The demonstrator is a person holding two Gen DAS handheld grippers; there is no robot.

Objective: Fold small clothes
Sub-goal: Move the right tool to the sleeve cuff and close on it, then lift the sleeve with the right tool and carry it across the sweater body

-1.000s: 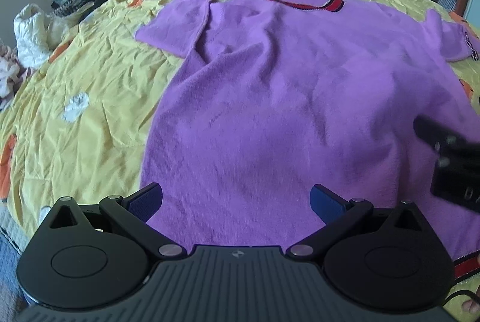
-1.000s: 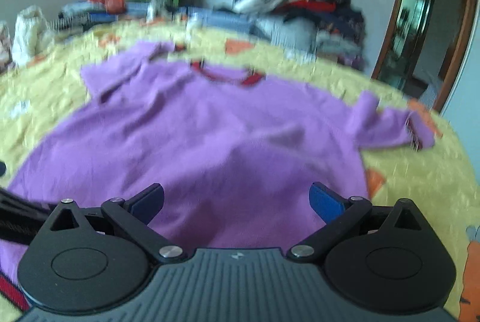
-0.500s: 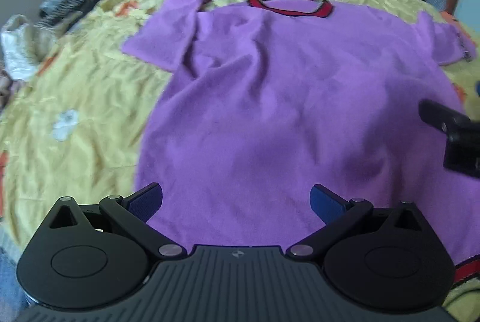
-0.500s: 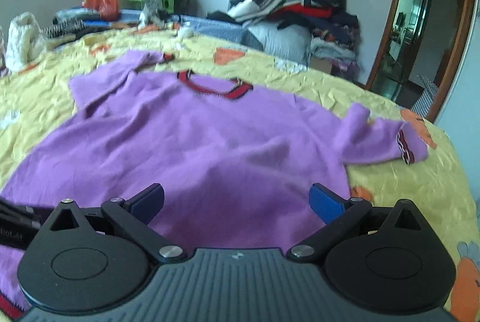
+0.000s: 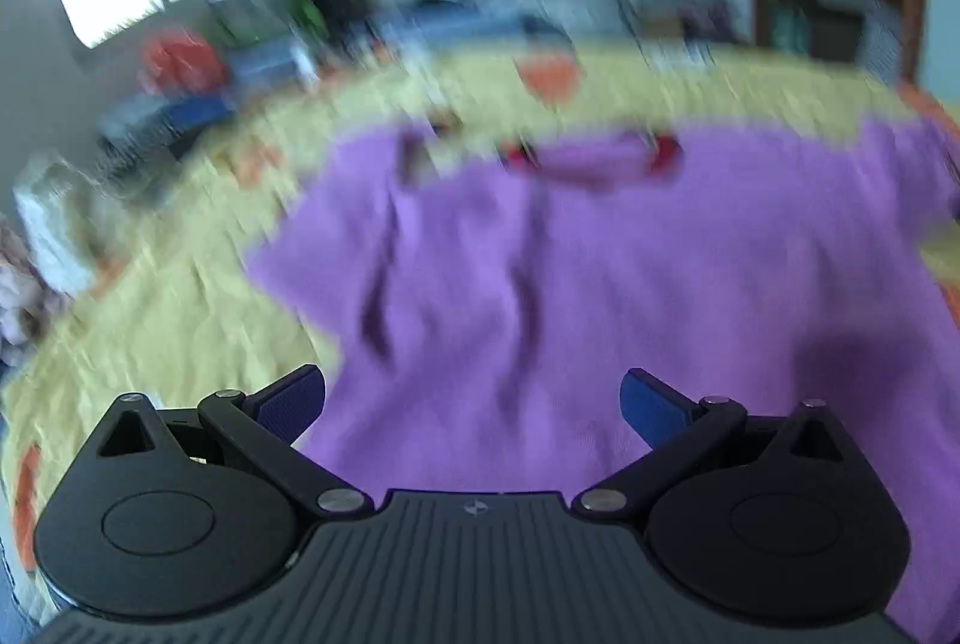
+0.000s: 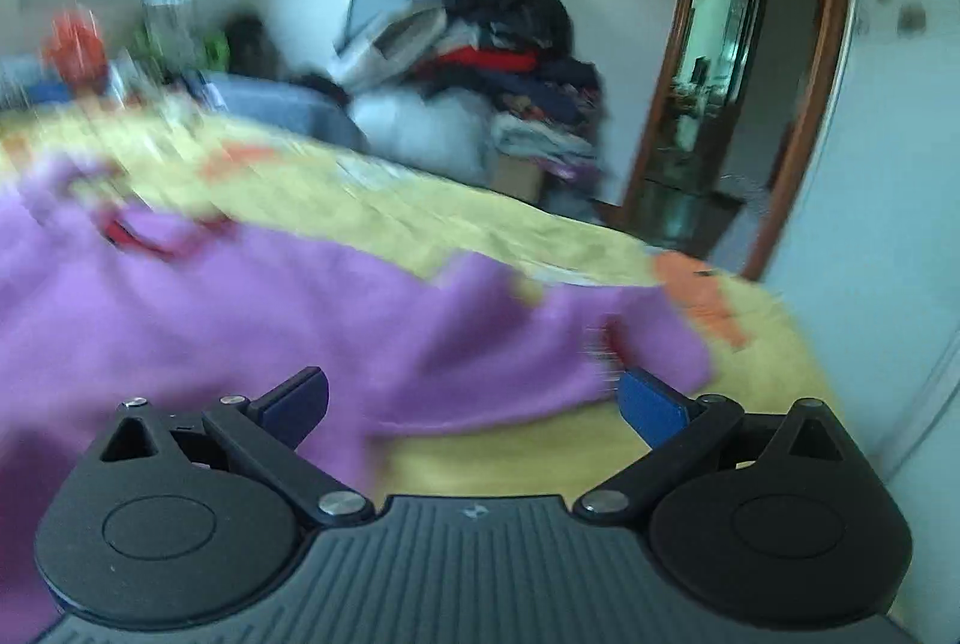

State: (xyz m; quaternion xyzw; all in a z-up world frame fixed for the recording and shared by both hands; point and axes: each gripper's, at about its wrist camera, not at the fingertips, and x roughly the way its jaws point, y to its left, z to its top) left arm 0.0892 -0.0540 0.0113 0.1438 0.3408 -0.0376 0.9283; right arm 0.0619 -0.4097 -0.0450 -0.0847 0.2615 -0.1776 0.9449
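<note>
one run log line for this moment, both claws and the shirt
left claw open, over shirt | right claw open, near sleeve | purple shirt flat on yellow bedsheet, unfolded

The right gripper (image 6: 471, 395) is hovering with its jaws spread wide over the purple shirt (image 6: 252, 308), gripping nothing. The shirt is lying flat on a yellow sheet (image 6: 480, 224), its sleeve (image 6: 636, 338) reaching out between the blue fingertips (image 6: 651, 404). Behind, a clothes pile (image 6: 492, 62) is leaning against the wall beside a doorway (image 6: 738, 104); everything is blurring.
</note>
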